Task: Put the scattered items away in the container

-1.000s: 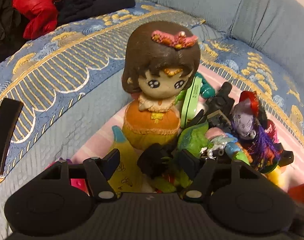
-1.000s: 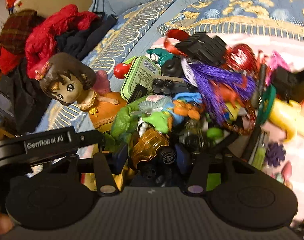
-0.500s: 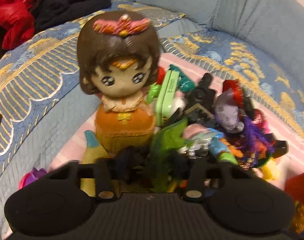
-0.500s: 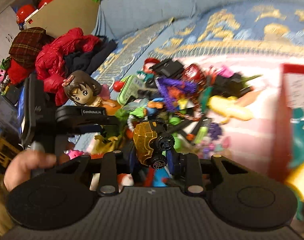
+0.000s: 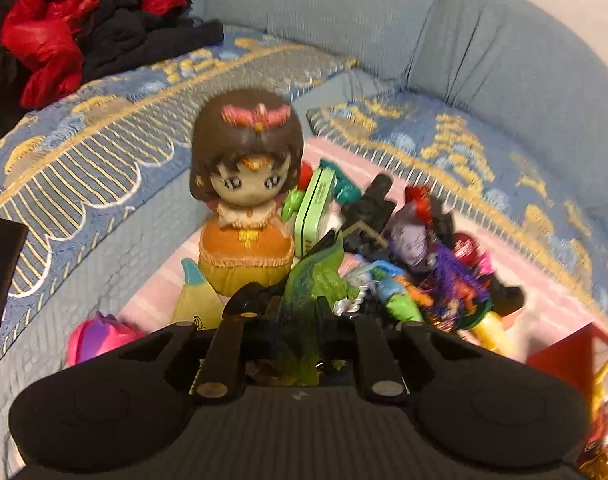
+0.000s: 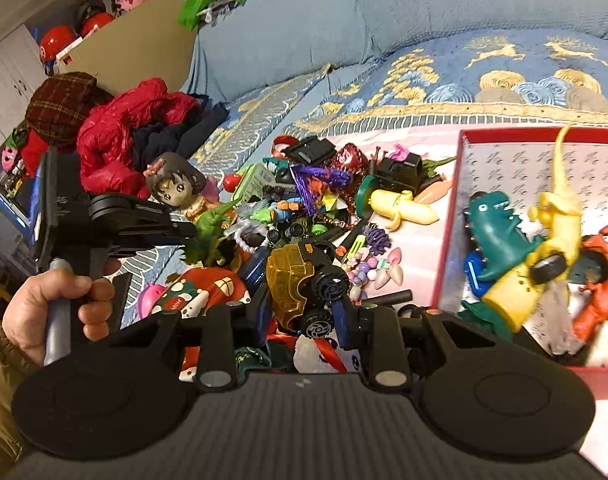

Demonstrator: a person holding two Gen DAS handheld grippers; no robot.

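Note:
My left gripper point(image 5: 294, 316) is shut on a green toy dinosaur point(image 5: 309, 280) and holds it in front of a big-headed doll in an orange dress point(image 5: 246, 200). In the right wrist view the same dinosaur point(image 6: 210, 228) hangs from the left gripper beside the doll point(image 6: 176, 184). My right gripper point(image 6: 304, 304) is shut on a translucent yellow toy car with black wheels point(image 6: 300, 284), held above the toy pile point(image 6: 311, 200). The red box point(image 6: 449, 216) at the right holds a teal dinosaur point(image 6: 495, 236), a yellow toy and a red toy.
The toys lie on a pink cloth point(image 6: 419, 240) over a blue and gold quilt point(image 6: 503, 76) on a blue sofa. Red and dark clothes point(image 6: 132, 128) are piled at the left. A yellow banana toy point(image 6: 403, 208) lies near the box. A pink toy point(image 5: 100, 336) sits low left.
My left gripper closed on the green dinosaur and lifted it back from the doll. My right gripper lifted the yellow car out of the pile and swung right, bringing the red box into view.

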